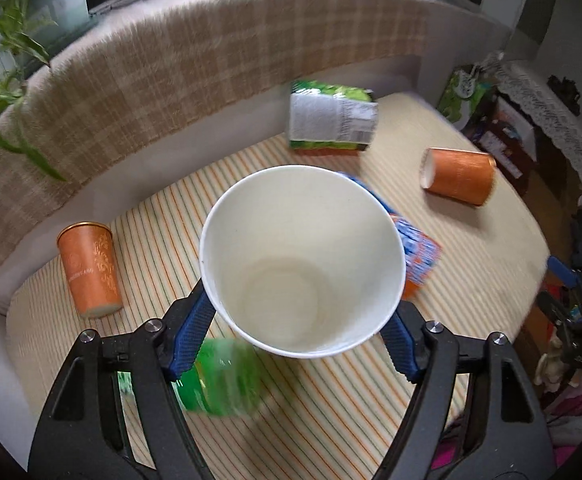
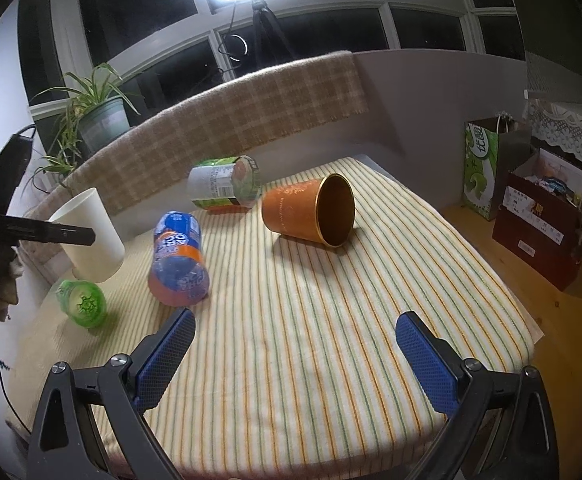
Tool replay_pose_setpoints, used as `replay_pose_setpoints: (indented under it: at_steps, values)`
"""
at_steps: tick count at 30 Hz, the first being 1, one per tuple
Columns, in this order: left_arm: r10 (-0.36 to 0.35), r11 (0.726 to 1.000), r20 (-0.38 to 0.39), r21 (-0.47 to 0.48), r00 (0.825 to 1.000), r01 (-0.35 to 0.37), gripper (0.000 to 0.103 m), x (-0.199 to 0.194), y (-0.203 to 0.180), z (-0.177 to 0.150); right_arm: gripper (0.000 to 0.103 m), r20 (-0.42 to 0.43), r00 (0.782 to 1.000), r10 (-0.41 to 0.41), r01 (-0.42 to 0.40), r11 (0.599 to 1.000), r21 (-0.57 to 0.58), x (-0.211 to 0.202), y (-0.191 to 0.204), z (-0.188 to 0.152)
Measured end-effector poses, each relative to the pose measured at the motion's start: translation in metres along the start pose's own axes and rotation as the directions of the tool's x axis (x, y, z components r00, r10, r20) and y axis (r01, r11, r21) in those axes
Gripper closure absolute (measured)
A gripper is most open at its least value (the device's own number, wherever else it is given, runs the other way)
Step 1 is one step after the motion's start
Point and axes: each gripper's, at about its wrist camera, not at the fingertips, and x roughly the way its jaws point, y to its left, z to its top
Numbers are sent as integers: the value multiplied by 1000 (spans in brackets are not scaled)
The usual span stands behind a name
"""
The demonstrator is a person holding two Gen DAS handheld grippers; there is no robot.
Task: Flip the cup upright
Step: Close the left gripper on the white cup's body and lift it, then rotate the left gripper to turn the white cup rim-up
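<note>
Clamped by the left tool (image 1: 303, 312) on both sides of its wall: white cup (image 1: 303, 240), mouth up, at the table's (image 2: 331, 360) left edge. Impossible to tell whether touching the striped cloth or held just above it. Open and holding nothing over the near edge: right tool (image 2: 295, 332).

Likely to go wrong from here:
- Toppling on release, given any tilt or a base not flat on the cloth.
- Landing on the green bottle (image 1: 219, 376), lying just beside and below the cup, and rolling off it.
- Dropping over the left edge, so close to the set-down spot.
- Denting a thin wall through too hard a squeeze.

Counted on the table:
- Three cups: one white, two orange. Of the orange, one on its side (image 1: 459, 176) toward the far right corner, mouth facing the right wrist camera; one (image 1: 91, 272) by the far left corner, apparently base up.
- Two bottles, both lying down: the green one and a blue-and-orange one (image 2: 179, 256) near the middle.
- One labelled can (image 1: 331, 120), on its side by the far edge.
</note>
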Motion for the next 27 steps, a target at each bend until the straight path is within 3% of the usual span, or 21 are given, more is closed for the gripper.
replay_pose_setpoints:
  at_steps: [8,14,21,27]
  values:
    - [-57,998,46,-19,997,58,26,-45,-28,-53,1,14,1000,28,-28,999,-19,-16,5,-4]
    - [-167,980,20,-105,986,169,26,-56,-42,-101,1,15,999,45,-44,998,-38,-24,10,-9]
    - [-337,918,-69,-246,939,311,26,-30,-53,-132,1,14,999,52,-52,998,-31,-28,9,-12]
    - [-329,898,-84,-334,940,285,26,3,-36,-129,1,21,999,47,-46,998,-37,-33,8,-12]
